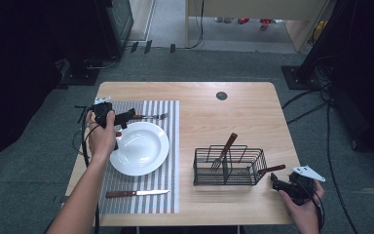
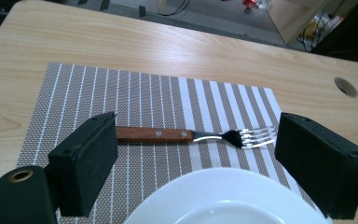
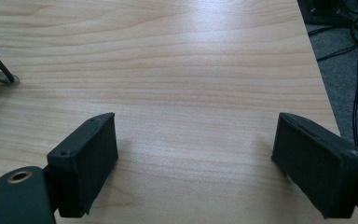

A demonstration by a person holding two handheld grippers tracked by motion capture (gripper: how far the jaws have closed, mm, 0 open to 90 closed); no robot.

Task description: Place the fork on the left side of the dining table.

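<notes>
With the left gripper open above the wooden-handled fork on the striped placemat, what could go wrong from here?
1. The left gripper hangs open over the wooden-handled fork, which lies close to the white round plate; a low sweep might nudge either.
2. A wooden-handled fork leans in the black wire basket; a snagged pull by the right gripper might tip the basket.

Wooden-handled fork [image 2: 196, 136] flat on striped placemat [image 2: 98, 93], just beyond white plate [image 2: 223, 198], tines rightward.

Black fingers [image 2: 88, 163], bare forearms, trailing cables.
</notes>
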